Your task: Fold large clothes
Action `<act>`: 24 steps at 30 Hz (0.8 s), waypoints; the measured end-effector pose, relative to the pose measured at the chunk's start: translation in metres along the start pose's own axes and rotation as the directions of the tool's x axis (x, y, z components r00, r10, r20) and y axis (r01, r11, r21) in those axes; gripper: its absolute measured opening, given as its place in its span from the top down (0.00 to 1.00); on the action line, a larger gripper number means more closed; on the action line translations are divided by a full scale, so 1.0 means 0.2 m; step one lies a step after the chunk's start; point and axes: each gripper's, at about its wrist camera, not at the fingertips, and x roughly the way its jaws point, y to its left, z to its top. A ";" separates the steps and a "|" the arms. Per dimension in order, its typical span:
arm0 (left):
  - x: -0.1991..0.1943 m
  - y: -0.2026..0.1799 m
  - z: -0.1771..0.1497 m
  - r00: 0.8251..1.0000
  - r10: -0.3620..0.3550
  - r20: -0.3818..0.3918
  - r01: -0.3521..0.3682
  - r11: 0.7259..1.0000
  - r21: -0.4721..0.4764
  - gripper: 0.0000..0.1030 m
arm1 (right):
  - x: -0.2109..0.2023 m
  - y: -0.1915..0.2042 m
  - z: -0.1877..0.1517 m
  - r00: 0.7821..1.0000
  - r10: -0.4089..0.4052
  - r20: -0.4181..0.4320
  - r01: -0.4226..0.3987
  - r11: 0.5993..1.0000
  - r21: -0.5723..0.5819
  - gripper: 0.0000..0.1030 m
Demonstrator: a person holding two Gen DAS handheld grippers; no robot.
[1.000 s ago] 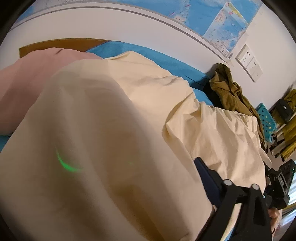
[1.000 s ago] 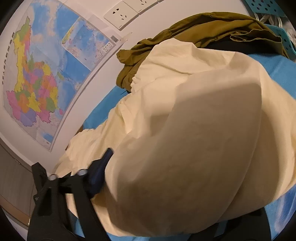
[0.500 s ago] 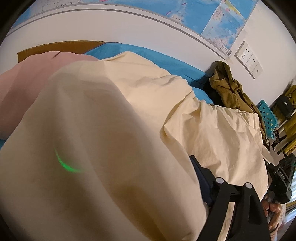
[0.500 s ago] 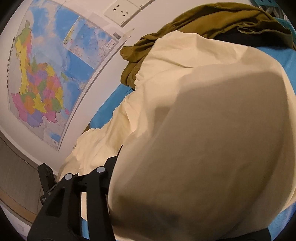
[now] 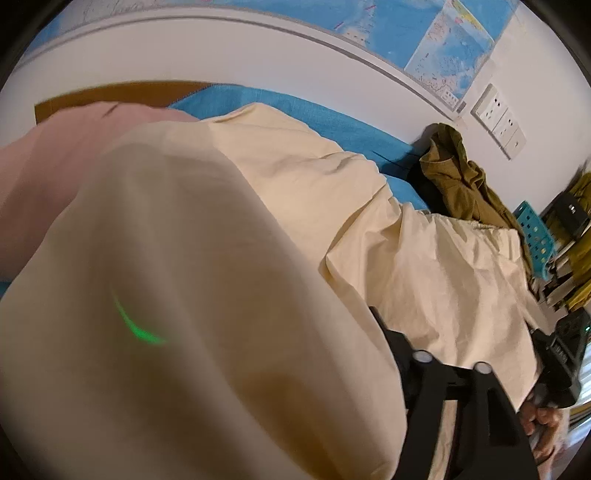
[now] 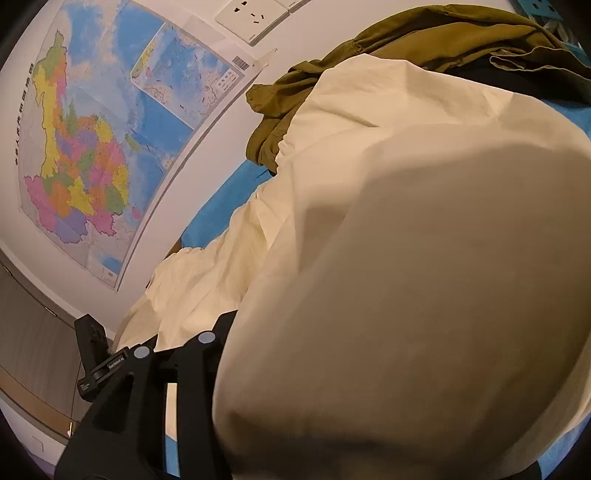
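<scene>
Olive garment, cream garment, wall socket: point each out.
olive garment (image 5: 458, 177), left wrist view, on its crumpled middle.
cream garment (image 5: 443, 266), left wrist view, on the flat part.
wall socket (image 6: 251, 16), right wrist view, on the faceplate.

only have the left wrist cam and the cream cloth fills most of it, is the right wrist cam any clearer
Observer: No. There the cream garment fills most of the frame too and hides the fingertips of the right gripper. Its jaws are closing, but the grip itself cannot be seen.
Operator: do you see my left gripper from there
Observer: Only the black body of the left gripper, at the far left past the cream hem. Its tips are out of sight, and its jaws are closing too.
Operator: anything on the wall past the blue map
Observer: Yes, the wall map carries many-coloured regions there, with a grey panelled surface beyond it.
</scene>
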 end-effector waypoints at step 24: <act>-0.17 0.01 -0.07 1.000 -0.004 0.025 0.003 1.000 0.023 0.67 | -0.10 0.12 0.01 0.996 0.090 -0.024 -0.092 0.992 -0.092 0.81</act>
